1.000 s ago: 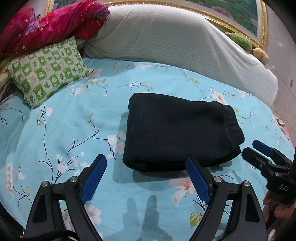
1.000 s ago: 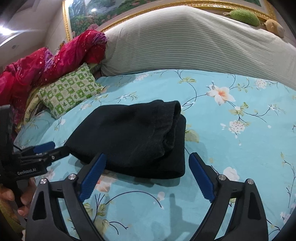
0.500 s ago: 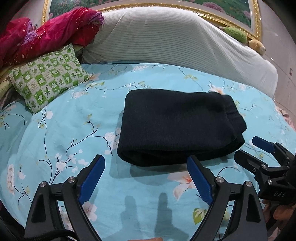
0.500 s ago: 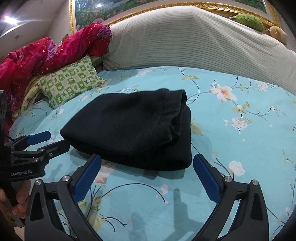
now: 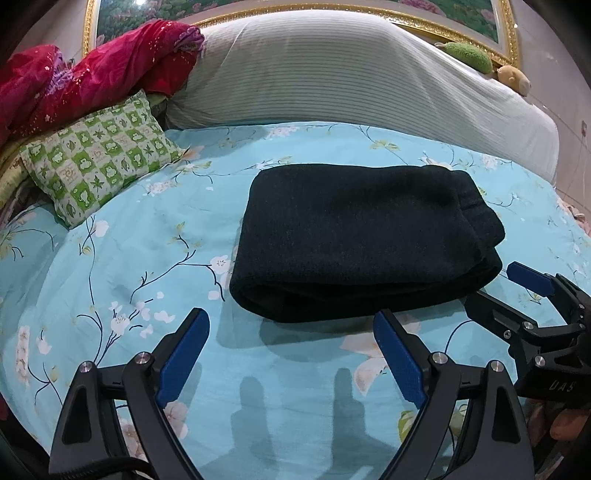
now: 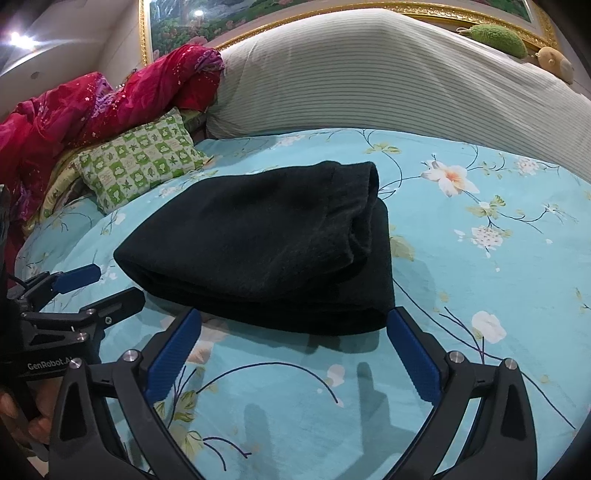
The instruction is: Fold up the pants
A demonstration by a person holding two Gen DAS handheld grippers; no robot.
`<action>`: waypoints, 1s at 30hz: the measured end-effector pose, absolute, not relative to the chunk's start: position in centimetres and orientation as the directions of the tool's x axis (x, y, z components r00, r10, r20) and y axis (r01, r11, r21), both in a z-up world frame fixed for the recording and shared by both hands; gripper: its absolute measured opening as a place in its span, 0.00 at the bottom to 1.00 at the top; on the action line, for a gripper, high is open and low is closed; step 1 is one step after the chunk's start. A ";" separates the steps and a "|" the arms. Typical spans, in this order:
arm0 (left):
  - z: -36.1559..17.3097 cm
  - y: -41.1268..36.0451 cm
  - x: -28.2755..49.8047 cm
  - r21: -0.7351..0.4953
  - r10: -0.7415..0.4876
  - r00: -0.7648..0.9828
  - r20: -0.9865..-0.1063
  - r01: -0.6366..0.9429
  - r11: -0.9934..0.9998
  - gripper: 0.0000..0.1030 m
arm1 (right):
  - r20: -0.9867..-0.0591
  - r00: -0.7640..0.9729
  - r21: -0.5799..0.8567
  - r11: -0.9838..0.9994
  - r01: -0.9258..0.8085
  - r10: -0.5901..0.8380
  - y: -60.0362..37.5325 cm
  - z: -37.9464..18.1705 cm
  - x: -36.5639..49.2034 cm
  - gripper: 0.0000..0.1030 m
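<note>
Tongs status: left tongs (image 5: pixel 291 332) spread wide, nothing between the blue pads, hovering over the bedsheet (image 5: pixel 110 258) just short of the near edge of the pants (image 5: pixel 354 243). Right tongs (image 6: pixel 293 330) also spread wide and empty, tips just at the near fold of the pants (image 6: pixel 266 243); whether they touch the cloth I can't tell.

Each gripper shows in the other's view: right tongs (image 5: pixel 491 288) sit by the right near corner of the pants, left tongs (image 6: pixel 118 286) by the left near corner. Both apart there too.

Pants: black, folded into a compact thick rectangle, layers stacked, lying flat mid-bed on the light blue floral bedsheet (image 6: pixel 480 258). Rolled cuff or waistband end faces right; can't tell which it is.

Around it:
- green-and-white checked pillow (image 5: pixel 96 166) back left, well apart from the pants
- red blanket (image 5: pixel 92 81) bunched behind the pillow
- long striped white bolster (image 5: pixel 351 74) across the head of the bed
- green plush (image 5: pixel 469 55) and tan plush (image 5: pixel 513 77) on the ledge behind the bolster
- gold picture frame (image 5: pixel 509 33) on the wall
</note>
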State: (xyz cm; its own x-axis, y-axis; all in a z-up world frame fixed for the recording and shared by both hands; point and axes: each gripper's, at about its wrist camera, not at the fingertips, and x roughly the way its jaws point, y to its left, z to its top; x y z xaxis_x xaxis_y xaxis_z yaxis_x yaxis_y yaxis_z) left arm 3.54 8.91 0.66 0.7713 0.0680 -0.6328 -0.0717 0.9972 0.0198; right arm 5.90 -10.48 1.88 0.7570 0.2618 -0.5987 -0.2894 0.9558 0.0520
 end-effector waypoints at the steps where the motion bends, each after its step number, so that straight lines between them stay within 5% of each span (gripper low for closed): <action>1: 0.6 8.9 3.5 0.021 0.070 0.772 -0.632 -0.073 0.997 0.88 | -0.598 0.758 0.049 0.956 -0.290 0.261 -10.4 1.8 5.9 0.98; 30: 0.4 8.9 3.7 0.023 0.073 0.767 -0.637 -0.076 0.997 0.89 | -0.593 0.764 0.012 0.952 -0.307 0.254 -9.8 1.1 5.4 0.98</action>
